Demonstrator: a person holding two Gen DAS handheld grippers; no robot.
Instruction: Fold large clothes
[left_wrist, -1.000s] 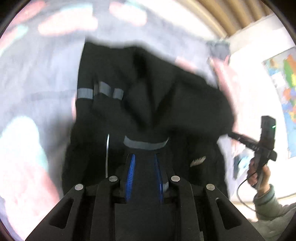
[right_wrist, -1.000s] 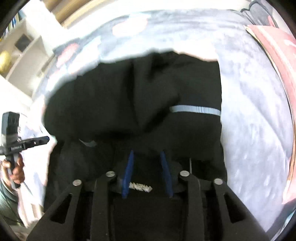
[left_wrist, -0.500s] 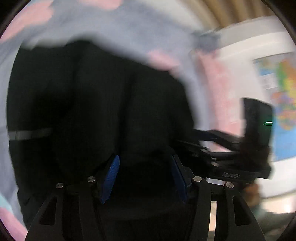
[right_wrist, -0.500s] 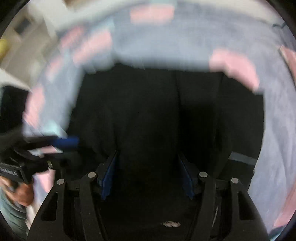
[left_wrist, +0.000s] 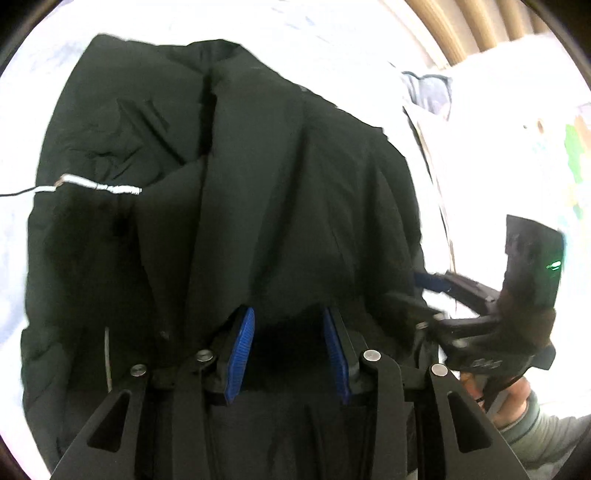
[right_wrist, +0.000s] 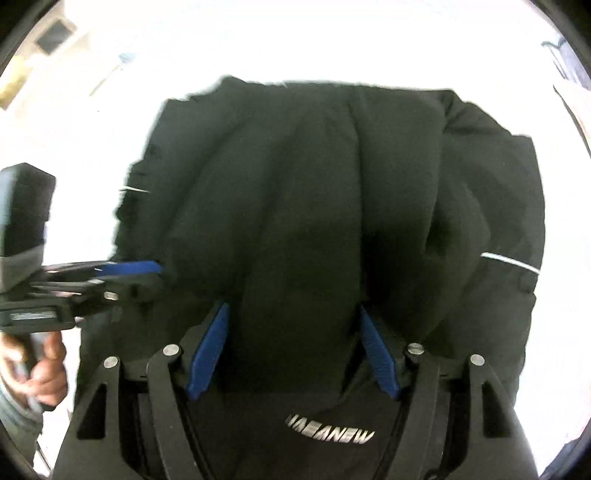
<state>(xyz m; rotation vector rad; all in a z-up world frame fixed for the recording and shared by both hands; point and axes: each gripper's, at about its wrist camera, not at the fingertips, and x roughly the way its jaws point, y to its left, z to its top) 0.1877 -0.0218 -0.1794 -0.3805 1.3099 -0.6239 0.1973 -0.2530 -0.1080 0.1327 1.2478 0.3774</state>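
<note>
**Black jacket, both grippers parted above it**

Blue-padded fingers (left_wrist: 242, 354) of the left gripper (left_wrist: 288, 314) stand apart, dark cloth showing between them; nothing visibly pinched. Right gripper (right_wrist: 293, 310) likewise: blue pads (right_wrist: 208, 347) spread wide, a thick fold of fabric running up between them, contact not clear. Black jacket (left_wrist: 258, 177) lies bunched in long folds under both tools, on a pale, overexposed surface (left_wrist: 332, 44). Reflective silver strip (left_wrist: 99, 186) crosses its left part; white brand lettering (right_wrist: 330, 434) sits low by the right gripper. Each wrist view catches the other gripper at the jacket's side edge, hand (right_wrist: 44, 365) on its handle. Wall map (left_wrist: 572, 155) far right, washed out.
</note>
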